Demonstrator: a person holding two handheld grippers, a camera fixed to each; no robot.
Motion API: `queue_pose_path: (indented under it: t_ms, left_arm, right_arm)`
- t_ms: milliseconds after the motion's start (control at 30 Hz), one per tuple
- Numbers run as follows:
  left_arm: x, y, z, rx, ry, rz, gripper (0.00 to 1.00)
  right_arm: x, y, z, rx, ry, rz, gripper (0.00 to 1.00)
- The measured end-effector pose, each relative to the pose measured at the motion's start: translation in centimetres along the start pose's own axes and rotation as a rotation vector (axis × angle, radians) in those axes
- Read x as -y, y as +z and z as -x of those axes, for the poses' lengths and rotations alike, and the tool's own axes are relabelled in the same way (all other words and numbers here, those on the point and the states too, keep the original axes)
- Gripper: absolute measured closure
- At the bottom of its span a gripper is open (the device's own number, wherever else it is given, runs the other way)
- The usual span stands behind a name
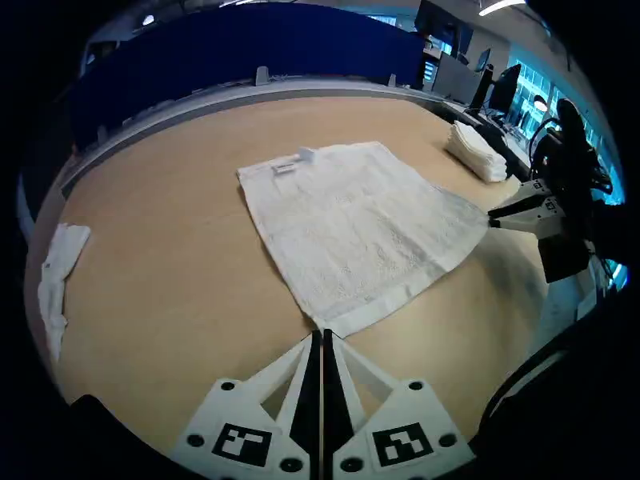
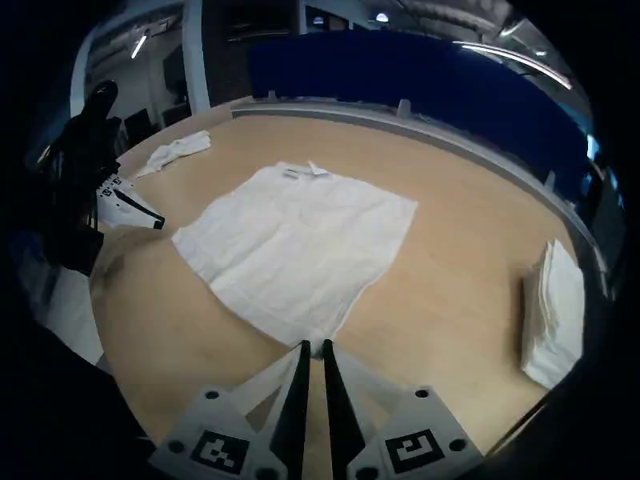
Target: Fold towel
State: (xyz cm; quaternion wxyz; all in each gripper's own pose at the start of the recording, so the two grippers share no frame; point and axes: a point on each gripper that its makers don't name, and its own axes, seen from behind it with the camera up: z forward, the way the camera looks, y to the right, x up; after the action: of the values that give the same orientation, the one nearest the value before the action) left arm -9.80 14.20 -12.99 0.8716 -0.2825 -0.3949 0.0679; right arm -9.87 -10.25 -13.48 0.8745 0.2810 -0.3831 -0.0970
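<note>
A white towel [image 1: 356, 224] lies spread flat on the light wooden table [image 1: 176, 264], with a small tag at its far edge. My left gripper [image 1: 322, 332] is at the towel's nearest corner, its fingers closed together on the hem. My right gripper [image 2: 314, 344] is pinched on another corner of the towel [image 2: 296, 248], with only a thin gap between its fingers. In the left gripper view the right gripper [image 1: 490, 218] reaches in from the right onto the towel's right corner. In the right gripper view the left gripper [image 2: 160, 221] sits by the towel's left corner.
A stack of folded white towels [image 1: 478, 152] [image 2: 552, 312] rests near the table's edge. A crumpled white cloth [image 1: 56, 272] [image 2: 174, 150] lies at the opposite side. A blue partition [image 1: 240, 48] runs along the table's far edge, with monitors beyond.
</note>
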Motion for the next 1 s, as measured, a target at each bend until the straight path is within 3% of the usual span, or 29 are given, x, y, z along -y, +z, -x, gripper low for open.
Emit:
queue_pose_path:
  t_ms: [133, 333, 467, 600, 867, 1000]
  left_arm:
    - [0.0, 0.5, 0.2, 0.001, 0.017, -0.013, 0.95]
    - [-1.2, 1.5, 0.8, 0.025, 0.067, 0.022, 0.5]
    - [-1.4, 2.3, 0.9, 0.038, 0.074, 0.027, 0.44]
    - [-1.5, 2.7, 1.2, 0.052, 0.066, 0.037, 0.49]
    - [-0.6, 3.1, 1.3, 0.056, 0.079, -0.001, 0.9]
    - [-1.1, 3.0, 1.3, 0.056, 0.059, 0.026, 0.91]
  right_arm:
    - [0.1, 0.2, 0.2, 0.005, 0.002, -0.002, 0.88]
    - [0.3, 0.2, 0.1, 0.007, -0.004, -0.007, 0.88]
    - [0.3, 0.2, 0.1, 0.009, -0.009, -0.01, 0.88]
    - [0.3, 0.2, 0.2, 0.01, -0.01, -0.01, 0.88]
    - [0.2, 0.3, 0.3, 0.013, -0.01, -0.01, 0.88]
    - [0.2, 0.4, 0.3, 0.011, -0.009, -0.011, 0.88]
